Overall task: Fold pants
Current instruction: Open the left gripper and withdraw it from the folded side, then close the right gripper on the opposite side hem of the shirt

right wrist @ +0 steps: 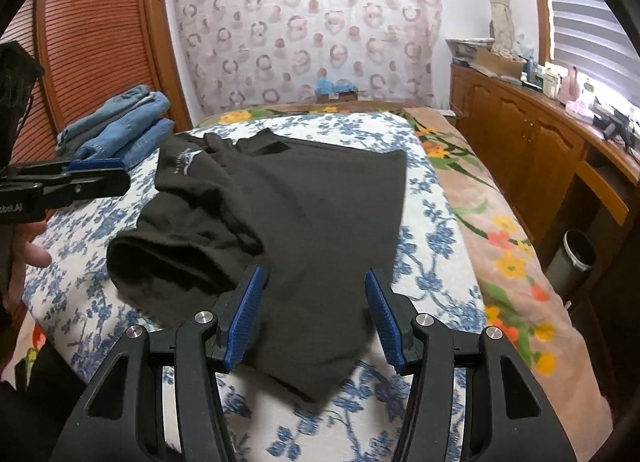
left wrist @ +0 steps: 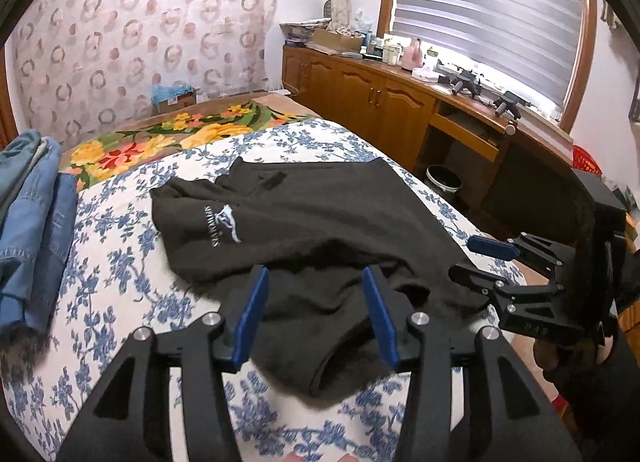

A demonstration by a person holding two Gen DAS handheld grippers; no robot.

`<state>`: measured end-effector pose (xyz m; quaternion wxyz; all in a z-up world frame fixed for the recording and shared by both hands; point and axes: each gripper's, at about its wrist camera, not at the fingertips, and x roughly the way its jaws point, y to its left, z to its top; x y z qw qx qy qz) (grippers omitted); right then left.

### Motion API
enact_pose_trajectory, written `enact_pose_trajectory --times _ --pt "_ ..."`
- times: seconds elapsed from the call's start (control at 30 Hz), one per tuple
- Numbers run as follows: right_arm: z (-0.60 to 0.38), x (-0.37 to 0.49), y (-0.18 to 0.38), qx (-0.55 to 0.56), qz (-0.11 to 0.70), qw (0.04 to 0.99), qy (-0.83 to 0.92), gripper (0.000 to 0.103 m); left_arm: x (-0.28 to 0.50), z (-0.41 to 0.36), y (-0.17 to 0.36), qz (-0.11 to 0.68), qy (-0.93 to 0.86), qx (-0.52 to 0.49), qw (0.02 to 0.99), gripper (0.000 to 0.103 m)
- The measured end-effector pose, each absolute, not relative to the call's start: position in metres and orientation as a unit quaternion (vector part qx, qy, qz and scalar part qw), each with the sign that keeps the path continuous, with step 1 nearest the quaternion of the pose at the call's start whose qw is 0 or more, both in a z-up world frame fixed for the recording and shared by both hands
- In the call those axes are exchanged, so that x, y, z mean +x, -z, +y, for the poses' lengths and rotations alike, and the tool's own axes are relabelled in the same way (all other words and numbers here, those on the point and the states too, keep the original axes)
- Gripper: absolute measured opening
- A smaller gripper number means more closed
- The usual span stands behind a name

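Blue-flowered bedsheet (left wrist: pixel 120 262) is my work surface, and the black pants (right wrist: pixel 280 222) lie on it partly folded, the logo end bunched, so one more fold seems needed. Folded jeans (right wrist: pixel 120 130) wait beside them. My left gripper (left wrist: pixel 316 314) and right gripper (right wrist: pixel 314 314) both hover low over the near edge, jaws spread wide, holding nothing.

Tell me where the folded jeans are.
The folded jeans are stacked at the far left edge of the bed, left of the black pants, in front of the slatted wooden door.
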<state>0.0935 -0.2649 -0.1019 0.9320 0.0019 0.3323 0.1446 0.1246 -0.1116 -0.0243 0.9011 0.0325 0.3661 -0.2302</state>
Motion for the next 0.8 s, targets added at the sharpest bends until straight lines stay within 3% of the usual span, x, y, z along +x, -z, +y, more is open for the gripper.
enact_pose_trajectory --times 0.37,0.67,0.8 --pt "-0.247 0.100 0.109 -0.002 0.344 0.923 -0.174 0.054 0.122 -0.093 0.057 0.396 0.209 0.032 0.894 0.048" --pt "-0.227 0.107 0.116 -0.017 0.355 0.912 -0.204 0.032 0.121 -0.080 0.068 0.401 0.194 0.015 0.895 0.048" --pt "-0.222 0.111 0.118 -0.021 0.355 0.910 -0.211 0.008 0.121 -0.075 0.067 0.395 0.188 0.004 0.899 0.048"
